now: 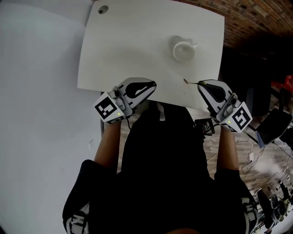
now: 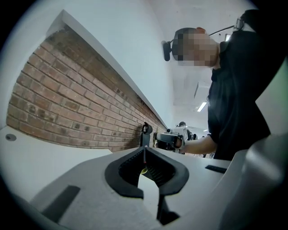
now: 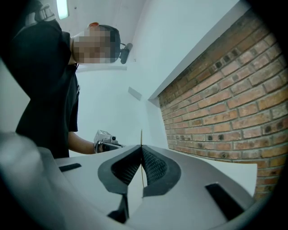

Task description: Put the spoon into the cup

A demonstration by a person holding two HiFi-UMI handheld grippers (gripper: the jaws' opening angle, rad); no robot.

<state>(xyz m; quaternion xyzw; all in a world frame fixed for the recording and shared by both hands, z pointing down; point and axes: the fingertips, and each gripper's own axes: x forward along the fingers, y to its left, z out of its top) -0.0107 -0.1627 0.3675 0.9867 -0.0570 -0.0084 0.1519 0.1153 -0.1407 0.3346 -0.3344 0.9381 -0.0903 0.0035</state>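
A white cup point(image 1: 184, 50) stands upright on the white table point(image 1: 128, 41), towards its far right. My right gripper point(image 1: 200, 83) hovers at the table's near right edge, shut on a thin metal spoon point(image 1: 187, 82) whose bowl pokes out leftward, short of the cup. In the right gripper view the spoon's handle point(image 3: 141, 137) shows edge-on, pinched between the closed jaws of the right gripper point(image 3: 141, 147). My left gripper point(image 1: 153, 84) hangs over the near edge, left of the spoon. Its jaws meet in the left gripper view, with nothing held by the left gripper point(image 2: 144, 150).
A small round grommet point(image 1: 102, 9) sits in the table's far left corner. Brick surface point(image 1: 256, 18) lies beyond the table at the upper right. Cables and dark devices point(image 1: 274, 123) clutter the floor to the right. The person's black-clad body fills the near foreground.
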